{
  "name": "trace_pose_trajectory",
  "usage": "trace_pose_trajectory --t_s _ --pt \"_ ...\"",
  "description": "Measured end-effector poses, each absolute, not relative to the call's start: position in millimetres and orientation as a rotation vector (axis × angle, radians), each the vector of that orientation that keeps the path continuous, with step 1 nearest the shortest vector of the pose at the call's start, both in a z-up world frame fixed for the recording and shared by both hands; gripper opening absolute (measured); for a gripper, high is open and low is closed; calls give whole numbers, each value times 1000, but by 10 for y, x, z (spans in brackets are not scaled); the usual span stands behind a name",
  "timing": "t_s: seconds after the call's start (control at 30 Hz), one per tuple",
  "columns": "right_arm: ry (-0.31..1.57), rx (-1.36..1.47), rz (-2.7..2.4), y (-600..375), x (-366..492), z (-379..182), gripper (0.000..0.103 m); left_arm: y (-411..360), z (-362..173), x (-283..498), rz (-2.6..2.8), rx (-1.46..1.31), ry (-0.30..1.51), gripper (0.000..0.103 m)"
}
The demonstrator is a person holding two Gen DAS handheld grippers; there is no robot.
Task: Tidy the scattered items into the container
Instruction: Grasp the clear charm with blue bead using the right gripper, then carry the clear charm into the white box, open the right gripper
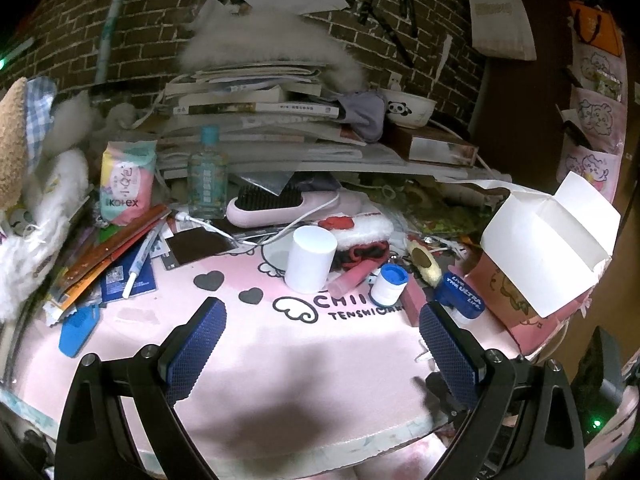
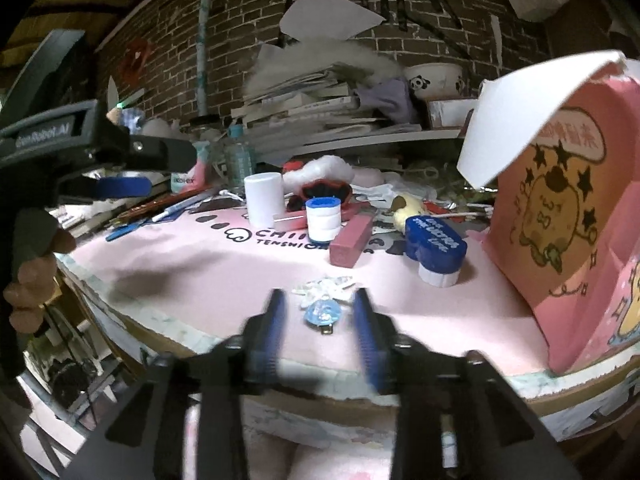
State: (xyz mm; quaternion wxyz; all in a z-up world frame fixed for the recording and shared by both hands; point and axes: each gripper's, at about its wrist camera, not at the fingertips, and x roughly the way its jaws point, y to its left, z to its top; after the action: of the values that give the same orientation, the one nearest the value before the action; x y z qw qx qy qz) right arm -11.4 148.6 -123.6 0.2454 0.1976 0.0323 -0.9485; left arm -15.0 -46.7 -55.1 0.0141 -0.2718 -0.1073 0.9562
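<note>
Both grippers, left point(image 1: 320, 320) and right point(image 2: 320, 312), have fingers spread apart.

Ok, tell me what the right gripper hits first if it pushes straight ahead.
Probably the small blue charm lying on the pink mat, between the right gripper fingers; beyond it, the pink eraser block. Depth is uncertain.

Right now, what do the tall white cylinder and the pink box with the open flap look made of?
Tall white cylinder: likely matte plastic; smooth, uniform, no seams visible.
Pink box with the open flap: printed cardboard; creased flaps with plain white undersides and a torn edge.
</note>
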Motion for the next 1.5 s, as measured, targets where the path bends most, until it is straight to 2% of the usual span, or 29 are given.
trace_pose_trajectory --t_s 0.2,0.3,0.4,1.17,1.5 --pt "119 520 -2576 1455 -220 -1246 48 -479 -548 -176 2983 -859 -330 97" --pt "119 521 -2573 1464 -250 -1247 34 -478 -545 -183 2981 -858 -331 97" --pt "125 521 -2570 1478 -264 -1242 24 -471 -546 -184 2981 -858 -327 97" --pt "227 365 -2554 1298 -149 -988 24 -527 -546 -120 2985 -854 -360 97" --pt "300 185 -2554 1232 -70 -600 24 -543 -525 -90 2983 -842 -365 97"
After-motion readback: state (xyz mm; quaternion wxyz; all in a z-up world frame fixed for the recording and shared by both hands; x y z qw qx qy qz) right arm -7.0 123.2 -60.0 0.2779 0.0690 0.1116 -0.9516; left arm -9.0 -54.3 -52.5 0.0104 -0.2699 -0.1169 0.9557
